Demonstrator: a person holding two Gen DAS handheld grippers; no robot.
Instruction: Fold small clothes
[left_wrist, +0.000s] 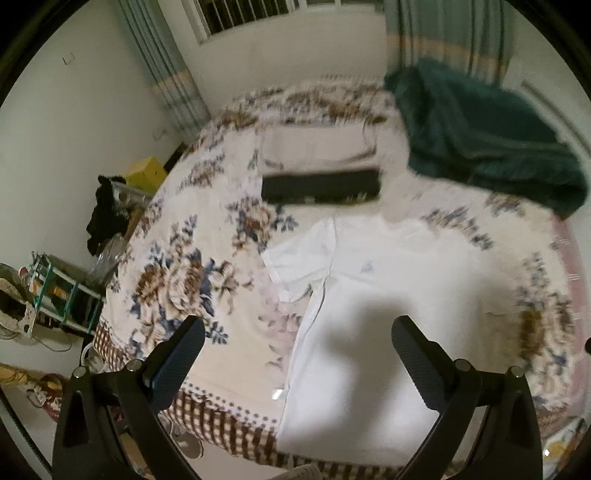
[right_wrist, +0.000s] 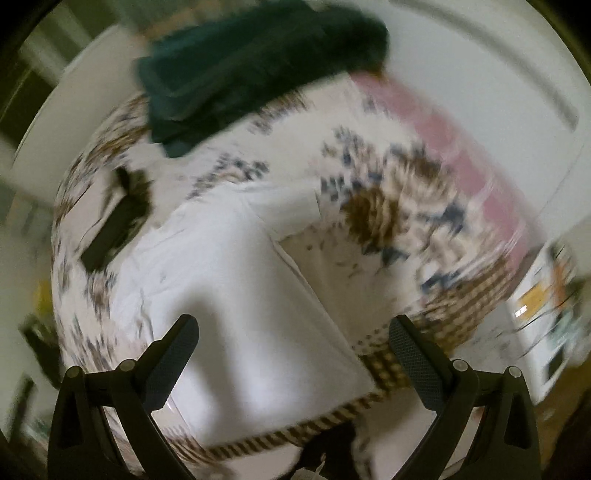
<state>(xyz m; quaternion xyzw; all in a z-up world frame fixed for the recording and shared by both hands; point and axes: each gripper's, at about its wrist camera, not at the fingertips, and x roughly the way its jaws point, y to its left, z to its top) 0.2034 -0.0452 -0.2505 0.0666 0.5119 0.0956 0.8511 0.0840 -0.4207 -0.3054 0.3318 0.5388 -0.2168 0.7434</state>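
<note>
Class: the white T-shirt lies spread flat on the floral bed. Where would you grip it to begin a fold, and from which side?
Grip the white T-shirt at its left sleeve edge, coming from the left. The sleeve sticks out flat beyond the body, so its free hem probably offers a thin edge to pinch. Both the left gripper and the right gripper are open.

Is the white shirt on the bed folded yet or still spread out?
Spread out. The white shirt lies flat on the floral bedspread, one sleeve extended sideways; both grippers are open above it.

Dim, motion-blurred, fisheye-warped edges
</note>
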